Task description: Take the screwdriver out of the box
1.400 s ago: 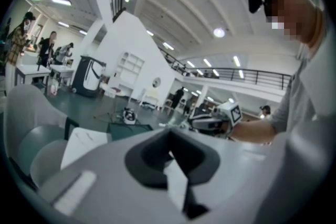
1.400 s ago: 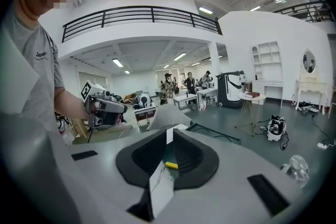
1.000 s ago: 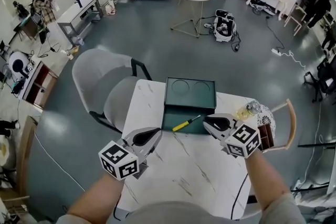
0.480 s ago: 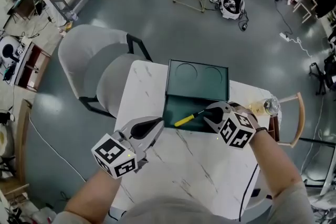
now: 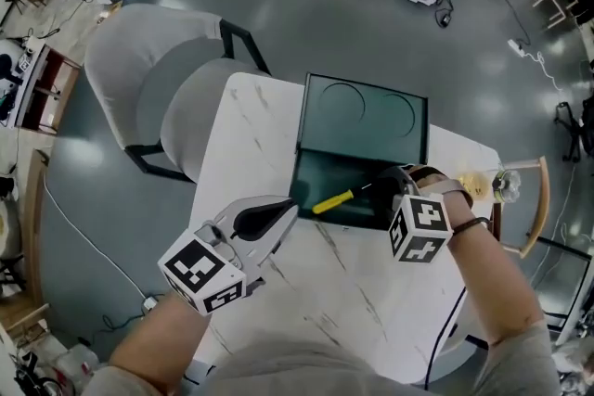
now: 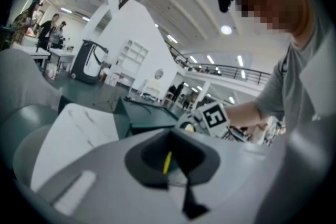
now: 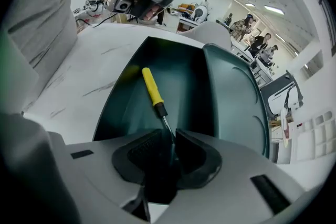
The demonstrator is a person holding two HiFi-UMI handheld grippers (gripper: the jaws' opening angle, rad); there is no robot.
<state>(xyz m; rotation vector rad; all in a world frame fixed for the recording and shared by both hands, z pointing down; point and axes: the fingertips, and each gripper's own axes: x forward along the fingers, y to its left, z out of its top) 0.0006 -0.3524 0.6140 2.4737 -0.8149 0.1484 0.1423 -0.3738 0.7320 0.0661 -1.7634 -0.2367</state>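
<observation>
One screwdriver (image 7: 151,89) lies flat on the floor of the open dark green box (image 5: 322,170). Its yellow handle points toward the near left of the tray and its thin metal shaft runs up toward the right. The right gripper (image 7: 171,145) has come in over the box's right side and its jaws are clenched on the bare shaft close to the tip, the pads pressed in on either side of the steel. The tool looks light and stiff, so lifting it should take little force. The shaft is narrow, smooth and round, though, and the handle is probably the heavier end. Held this far out, the screwdriver may swing down or roll between the pads, and the ribbed handle or the black collar would likely give a surer hold. A slow, level lift clear of the tray wall seems wise. The left gripper (image 5: 277,218) hovers over the white marbled table (image 5: 343,292) just outside the box's near left corner, its jaws drawn almost together on nothing. Behind the tray the lid stands open, and beyond the table's far left edge sits a grey chair (image 5: 153,74).
</observation>
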